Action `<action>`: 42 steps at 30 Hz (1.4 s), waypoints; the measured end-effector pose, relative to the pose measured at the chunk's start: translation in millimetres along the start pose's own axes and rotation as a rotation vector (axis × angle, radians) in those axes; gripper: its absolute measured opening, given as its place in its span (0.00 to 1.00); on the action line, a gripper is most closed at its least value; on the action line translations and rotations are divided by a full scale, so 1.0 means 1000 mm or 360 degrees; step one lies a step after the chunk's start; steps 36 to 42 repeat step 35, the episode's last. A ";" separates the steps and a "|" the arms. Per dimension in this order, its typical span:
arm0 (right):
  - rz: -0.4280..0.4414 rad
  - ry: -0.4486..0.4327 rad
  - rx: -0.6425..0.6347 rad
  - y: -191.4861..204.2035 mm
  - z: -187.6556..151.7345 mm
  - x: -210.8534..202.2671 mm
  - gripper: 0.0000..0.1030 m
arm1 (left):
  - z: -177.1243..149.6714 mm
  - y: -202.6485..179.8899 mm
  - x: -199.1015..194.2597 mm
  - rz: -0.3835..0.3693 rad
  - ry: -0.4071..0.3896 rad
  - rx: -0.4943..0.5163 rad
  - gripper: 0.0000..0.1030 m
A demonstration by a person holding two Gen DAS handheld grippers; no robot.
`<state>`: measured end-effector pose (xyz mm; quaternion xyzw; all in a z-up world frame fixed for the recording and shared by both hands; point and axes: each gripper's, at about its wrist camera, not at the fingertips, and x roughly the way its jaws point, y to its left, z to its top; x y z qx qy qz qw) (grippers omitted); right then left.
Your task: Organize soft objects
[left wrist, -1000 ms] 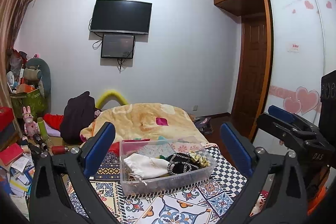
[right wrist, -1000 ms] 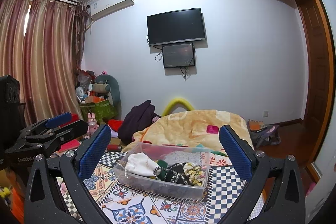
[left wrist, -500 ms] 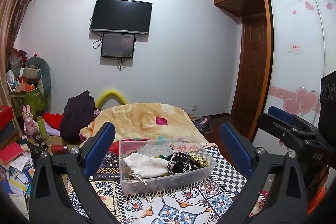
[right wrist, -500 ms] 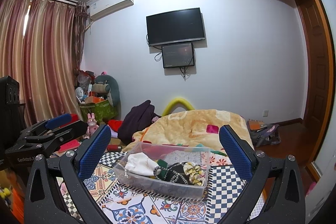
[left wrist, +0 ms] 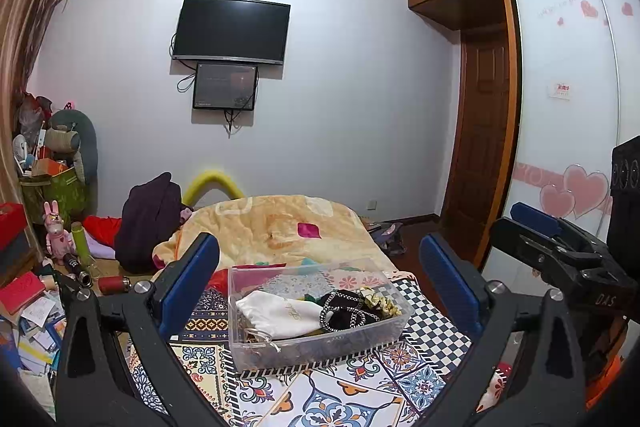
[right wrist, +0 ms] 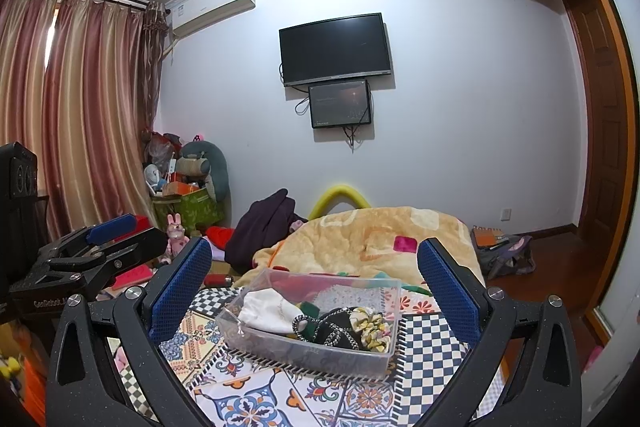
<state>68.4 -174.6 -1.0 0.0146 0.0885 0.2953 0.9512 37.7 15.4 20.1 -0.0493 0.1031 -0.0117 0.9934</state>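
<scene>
1. Left gripper (left wrist: 320,291) fingers wide, nothing held; clear plastic bin (left wrist: 256,351) sits between them, gaps both sides.
2. Right gripper (right wrist: 316,291) wide, empty; same bin framed.
3. White pouch (left wrist: 276,313), black beaded bag (left wrist: 346,313), scrunchie (left wrist: 376,301) inside bin.

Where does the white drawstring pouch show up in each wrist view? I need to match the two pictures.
Left wrist: white pouch lies low centre, at the left end of the clear bin.
Right wrist: pouch sits left of centre, at the bin's far-left end.
Shared landmark: the wall TV.
</scene>
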 end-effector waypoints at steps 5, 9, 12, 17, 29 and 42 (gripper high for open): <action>0.0000 0.0001 -0.0001 0.000 0.000 0.001 1.00 | 0.000 0.000 0.000 -0.0004 0.0003 0.0000 0.99; -0.0001 0.0000 -0.0001 0.000 0.000 0.001 1.00 | -0.001 0.001 -0.001 -0.0017 0.0003 -0.0010 0.99; -0.0007 -0.0002 -0.0001 -0.001 0.000 0.001 1.00 | -0.002 0.002 0.000 -0.0027 0.0005 -0.0016 0.99; -0.0009 -0.0001 0.0008 -0.003 -0.002 0.002 1.00 | -0.003 0.002 0.000 -0.0033 0.0016 -0.0017 0.99; -0.0034 0.0004 -0.0019 -0.003 -0.002 0.002 1.00 | -0.002 0.005 0.002 -0.0035 0.0037 -0.0039 1.00; -0.0032 0.0010 -0.0027 -0.002 -0.001 0.002 1.00 | -0.002 0.002 0.002 -0.0040 0.0039 -0.0025 1.00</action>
